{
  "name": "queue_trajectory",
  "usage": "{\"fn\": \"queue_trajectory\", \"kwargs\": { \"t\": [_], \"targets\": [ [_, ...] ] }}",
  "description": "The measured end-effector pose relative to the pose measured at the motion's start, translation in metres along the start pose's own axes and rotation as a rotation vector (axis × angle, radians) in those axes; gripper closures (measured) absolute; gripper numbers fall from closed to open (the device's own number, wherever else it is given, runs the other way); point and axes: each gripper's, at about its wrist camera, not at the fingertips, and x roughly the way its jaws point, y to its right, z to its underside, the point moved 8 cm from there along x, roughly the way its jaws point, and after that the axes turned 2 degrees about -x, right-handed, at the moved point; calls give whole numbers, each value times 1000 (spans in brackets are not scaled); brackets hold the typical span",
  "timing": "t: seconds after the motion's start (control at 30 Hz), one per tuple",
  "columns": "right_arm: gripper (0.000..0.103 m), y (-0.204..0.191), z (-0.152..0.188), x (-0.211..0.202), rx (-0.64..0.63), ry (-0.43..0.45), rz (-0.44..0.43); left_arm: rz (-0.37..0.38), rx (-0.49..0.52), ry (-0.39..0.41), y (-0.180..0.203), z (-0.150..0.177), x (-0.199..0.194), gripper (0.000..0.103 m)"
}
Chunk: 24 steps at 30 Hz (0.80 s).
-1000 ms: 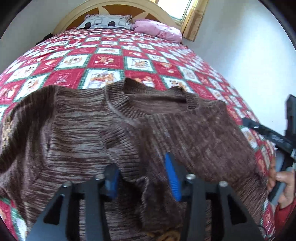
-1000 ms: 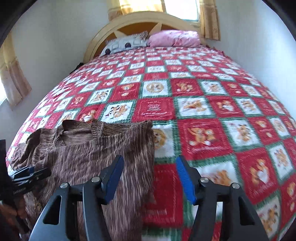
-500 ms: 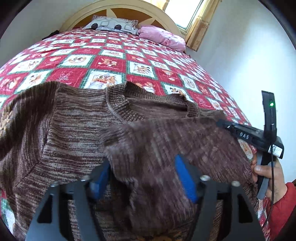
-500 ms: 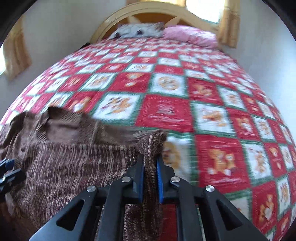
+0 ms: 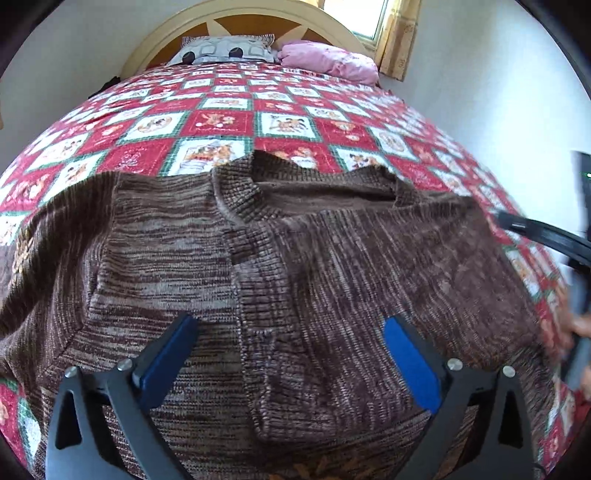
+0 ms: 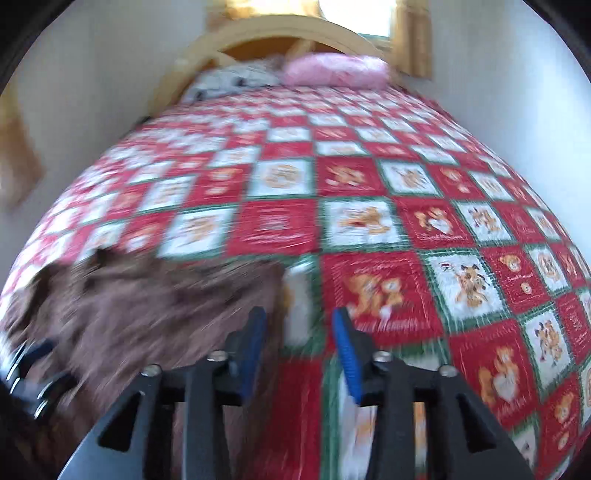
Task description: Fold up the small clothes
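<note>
A brown knitted sweater lies spread on the bed with its neck away from me. One sleeve is folded across its front. My left gripper hovers over that sleeve, its jaws opening wide and pressing nothing. In the blurred right wrist view the sweater fills the lower left. My right gripper is just off the sweater's right edge, over the quilt, with its jaws opening and nothing between them. The right gripper and the hand on it also show at the right edge of the left wrist view.
A red, white and green patchwork quilt covers the bed. A grey patterned pillow and a pink pillow lie at the arched wooden headboard. A white wall runs along the bed's right side.
The left gripper let go of the sleeve and spread wide, and the sleeve now lies flat on the sweater. The right gripper pinched the sweater's edge, then opened and drew off it to the right.
</note>
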Motion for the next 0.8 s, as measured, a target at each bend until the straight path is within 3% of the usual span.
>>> {"fn": "queue_trajectory", "kwargs": {
  "t": [0.1, 0.17, 0.23, 0.33, 0.47, 0.5, 0.6, 0.7, 0.8],
  "targets": [
    [54, -24, 26, -46, -30, 41, -129, -87, 65, -19, 7, 3, 5, 0],
    [59, -44, 43, -65, -111, 68, -135, -115, 89, -18, 8, 4, 4, 0],
    [70, -63, 60, -64, -173, 34, -172, -111, 87, -23, 6, 5, 4, 0],
    [71, -73, 84, -47, -223, -44, -157, -95, 62, -31, 1, 5, -2, 0],
    [74, -46, 95, -40, -127, -54, -146, -112, 56, 36, -11, 6, -32, 0],
    [74, -33, 96, -41, -108, -61, -71, -111, 48, 65, -22, 8, -47, 0],
    [69, -18, 102, -50, -7, -61, -106, -115, -41, 120, -65, 12, -83, 0],
    [68, -25, 100, -70, -37, 5, -74, -166, -210, 198, -137, 16, -125, 0],
    [50, -36, 89, -88, -38, 77, -72, -263, -409, 271, -216, 22, -153, 0]
  ]
}}
